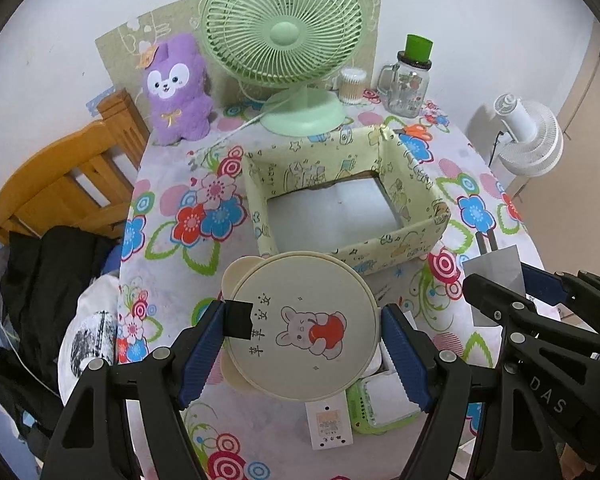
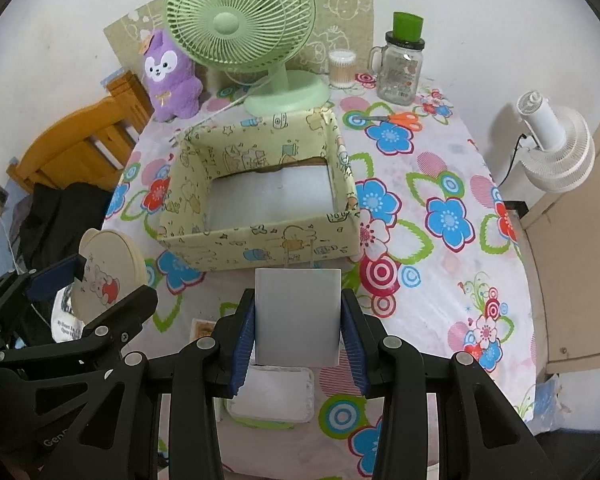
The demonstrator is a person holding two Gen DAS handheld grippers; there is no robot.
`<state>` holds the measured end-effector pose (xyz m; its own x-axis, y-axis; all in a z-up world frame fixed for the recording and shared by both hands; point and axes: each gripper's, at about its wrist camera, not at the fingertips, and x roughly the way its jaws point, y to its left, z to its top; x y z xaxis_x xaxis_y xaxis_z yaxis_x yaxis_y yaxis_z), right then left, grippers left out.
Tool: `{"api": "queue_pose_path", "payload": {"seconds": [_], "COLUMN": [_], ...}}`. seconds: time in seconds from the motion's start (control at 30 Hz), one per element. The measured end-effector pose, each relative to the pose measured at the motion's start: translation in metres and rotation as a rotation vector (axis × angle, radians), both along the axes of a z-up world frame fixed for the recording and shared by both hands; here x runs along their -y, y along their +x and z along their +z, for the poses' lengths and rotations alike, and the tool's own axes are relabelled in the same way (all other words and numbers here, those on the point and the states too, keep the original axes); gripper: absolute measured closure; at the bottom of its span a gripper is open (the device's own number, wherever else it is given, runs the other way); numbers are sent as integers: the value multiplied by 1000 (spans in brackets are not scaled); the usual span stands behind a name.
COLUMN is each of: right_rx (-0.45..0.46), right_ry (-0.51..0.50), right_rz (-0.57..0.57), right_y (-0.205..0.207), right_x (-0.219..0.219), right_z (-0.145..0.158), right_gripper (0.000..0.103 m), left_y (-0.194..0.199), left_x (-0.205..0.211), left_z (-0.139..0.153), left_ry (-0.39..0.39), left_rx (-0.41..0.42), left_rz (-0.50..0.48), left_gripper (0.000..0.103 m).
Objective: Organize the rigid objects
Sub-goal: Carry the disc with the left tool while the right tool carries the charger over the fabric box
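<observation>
Left gripper: jaws spread fairly wide, blue pads clamped on opposite edges of a round cream lidded container printed with a cartoon rabbit hugging a red apple. A black tab of tape on the left pad overlapping the lid's rim. Container held clear of the table, tilted toward the camera, just in front of the near wall of the storage box. From the right wrist view, same gripper seen at lower left with the round container between its pads, off the table's left edge.

Right gripper: jaws drawn in narrow, blue pads pressed on both sides of a plain grey rectangular box, held upright above the table. Seen from the left wrist view at the right edge, grey box pinched there.

Storage box: open-topped, pale yellow with cartoon print, pale bare floor inside, standing mid-table on the floral tablecloth, just beyond both held items.

Below the grippers on the cloth: a green-rimmed white tray and a small white card.

At the table's back: green desk fan, purple plush toy, jar of cotton swabs, glass mason mug with a green cap, orange-handled scissors. Beyond the table, a wooden chair on the left and a white fan on the right.
</observation>
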<state>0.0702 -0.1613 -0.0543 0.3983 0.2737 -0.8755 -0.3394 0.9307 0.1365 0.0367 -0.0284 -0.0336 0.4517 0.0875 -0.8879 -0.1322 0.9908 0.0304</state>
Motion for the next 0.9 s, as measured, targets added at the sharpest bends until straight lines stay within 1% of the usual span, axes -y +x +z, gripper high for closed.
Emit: {"api": "queue_pose_path", "payload": {"seconds": [0.2,0.47,0.53,0.73,0.9], "right_rx": [20,34,42,41,25], "right_ry": [-3,14,14,29,49], "right_rz": [-9,20,32,68,87], "right_y": [4,27,35,58,77], "right_x": [0,2,1,-3,-8], "right_z": [7,11,13,15,12], "right_gripper": [59,59,59,59,59], "left_y": [9,28,33,50,63], "left_x": [-1,1,-1,-8,-13], "left_z": [6,11,12,10,2], "left_ry": [-9,5,7,-20,-27], "left_rx": [12,28,31,30,11], "left_rz": [-6,20,32,80,109], "left_gripper": [24,24,24,24,24]}}
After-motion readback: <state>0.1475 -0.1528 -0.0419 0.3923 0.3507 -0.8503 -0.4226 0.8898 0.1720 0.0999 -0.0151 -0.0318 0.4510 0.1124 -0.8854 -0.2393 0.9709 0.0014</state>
